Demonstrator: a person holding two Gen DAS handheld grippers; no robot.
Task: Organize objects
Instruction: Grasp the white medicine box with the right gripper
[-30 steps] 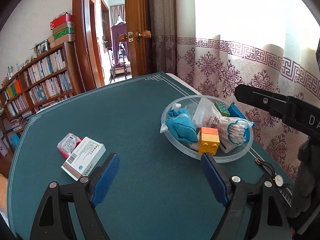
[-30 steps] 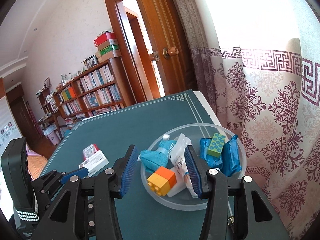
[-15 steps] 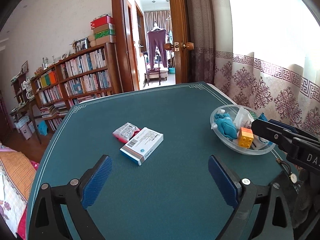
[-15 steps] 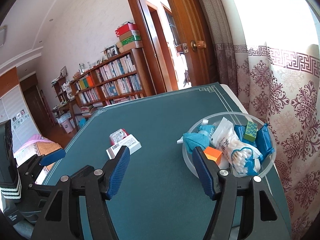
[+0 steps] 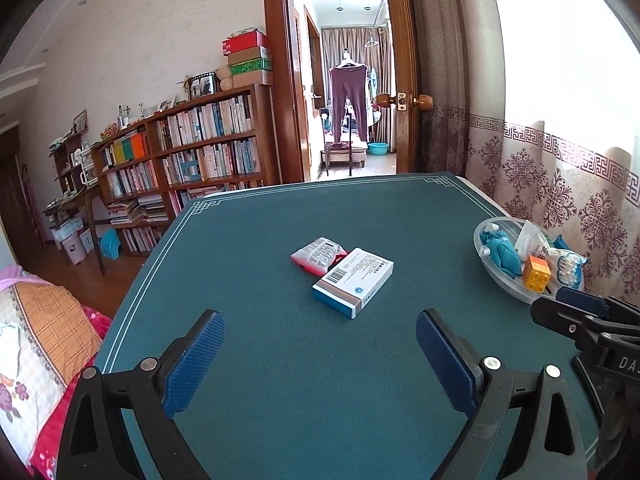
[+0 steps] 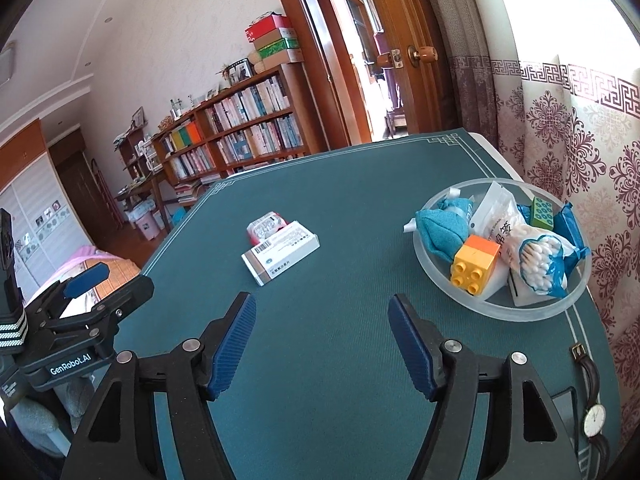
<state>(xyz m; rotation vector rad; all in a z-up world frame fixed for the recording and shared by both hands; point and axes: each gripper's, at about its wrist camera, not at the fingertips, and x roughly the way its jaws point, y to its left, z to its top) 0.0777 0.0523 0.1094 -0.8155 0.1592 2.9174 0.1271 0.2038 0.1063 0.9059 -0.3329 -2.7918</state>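
Note:
A white medicine box (image 5: 353,281) (image 6: 281,251) lies on the green table, resting against a red-and-white packet (image 5: 319,255) (image 6: 266,225). A clear bowl (image 5: 504,283) (image 6: 452,286) at the right holds a blue cloth pouch (image 6: 442,229), a yellow-orange brick (image 6: 476,263), a bag of cotton swabs (image 6: 538,258), a green brick (image 6: 543,213) and blue packets. My left gripper (image 5: 320,354) is open and empty, in front of the box. My right gripper (image 6: 322,340) is open and empty, between box and bowl.
A wristwatch (image 6: 592,408) lies at the table's near right corner. Patterned curtains (image 6: 560,128) hang close behind the bowl. A bookshelf (image 5: 188,152) and an open doorway (image 5: 348,80) stand beyond the far edge. A bed (image 5: 36,328) is at the left.
Both grippers have pulled back from the bowl and swung left. The right gripper's jaws have opened wider. The medicine box now sits ahead of the left gripper.

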